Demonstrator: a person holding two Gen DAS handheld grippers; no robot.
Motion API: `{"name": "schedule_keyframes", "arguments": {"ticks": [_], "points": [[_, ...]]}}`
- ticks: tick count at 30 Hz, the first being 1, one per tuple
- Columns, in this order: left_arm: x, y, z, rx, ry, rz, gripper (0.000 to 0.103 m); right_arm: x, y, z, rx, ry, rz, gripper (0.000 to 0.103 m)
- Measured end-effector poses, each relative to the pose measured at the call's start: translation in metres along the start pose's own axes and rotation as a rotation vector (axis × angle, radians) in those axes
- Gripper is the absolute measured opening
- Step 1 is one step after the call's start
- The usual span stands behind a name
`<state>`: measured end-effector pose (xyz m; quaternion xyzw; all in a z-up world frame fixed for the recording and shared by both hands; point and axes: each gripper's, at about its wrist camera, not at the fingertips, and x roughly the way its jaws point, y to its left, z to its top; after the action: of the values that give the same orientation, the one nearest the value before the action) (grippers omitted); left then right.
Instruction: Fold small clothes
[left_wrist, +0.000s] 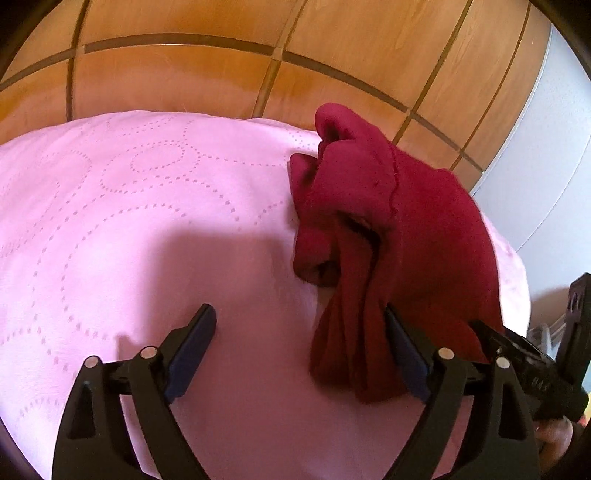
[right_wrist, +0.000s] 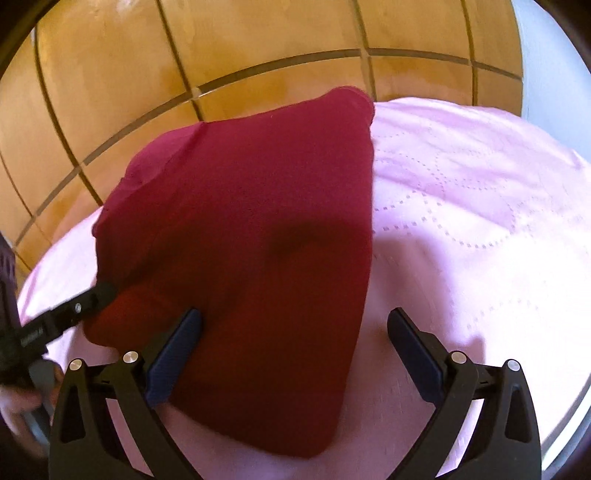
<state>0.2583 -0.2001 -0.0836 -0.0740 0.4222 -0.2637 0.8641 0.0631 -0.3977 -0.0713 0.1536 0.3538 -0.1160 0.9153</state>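
One crumpled dark-red cloth garment (right_wrist: 258, 258) lies on one pink dotted bedspread (left_wrist: 129, 221); left gripper (left_wrist: 301, 332) and right gripper (right_wrist: 293, 343) both gape wide, gripping nothing.

A dark red garment (left_wrist: 369, 229) of soft knit cloth lies on a pink bedcover (left_wrist: 129, 221) stitched with dotted rings. In the left wrist view it is bunched and rumpled, with a seam showing and a gathered end trailing toward the camera. In the right wrist view it spreads as a broad, smooth, roughly triangular panel (right_wrist: 251, 240), one straight edge running down its right side.
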Motion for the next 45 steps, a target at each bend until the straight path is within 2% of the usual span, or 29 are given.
{"name": "schedule_keyframes", "arguments": {"ticks": [3, 8, 15, 20, 24, 29, 32, 45], "points": [[-0.017, 0.000, -0.009, 0.000, -0.015, -0.006, 0.096, -0.016, 0.003, -0.002, 0.002, -0.012, -0.015, 0.099], [-0.049, -0.006, -0.026, 0.040, -0.067, 0.037, 0.100, -0.042, 0.012, -0.013, -0.018, -0.017, -0.068, 0.099], [-0.088, -0.021, -0.042, 0.053, -0.153, 0.181, 0.101, -0.073, 0.037, -0.030, -0.061, -0.043, -0.095, 0.099], [-0.105, -0.036, -0.047, 0.068, -0.169, 0.252, 0.101, -0.094, 0.047, -0.042, -0.074, -0.075, -0.127, 0.099], [-0.114, -0.047, -0.049, 0.069, -0.187, 0.358, 0.101, -0.108, 0.044, -0.040, -0.048, -0.104, -0.185, 0.099], [-0.117, -0.059, -0.049, 0.084, -0.181, 0.421, 0.101, -0.121, 0.044, -0.035, -0.060, -0.157, -0.240, 0.099], [-0.117, -0.063, -0.049, 0.093, -0.167, 0.434, 0.101, -0.125, 0.046, -0.037, -0.079, -0.167, -0.253, 0.099], [-0.121, -0.062, -0.051, 0.078, -0.150, 0.430, 0.101, -0.119, 0.041, -0.036, -0.053, -0.133, -0.213, 0.099]]}}
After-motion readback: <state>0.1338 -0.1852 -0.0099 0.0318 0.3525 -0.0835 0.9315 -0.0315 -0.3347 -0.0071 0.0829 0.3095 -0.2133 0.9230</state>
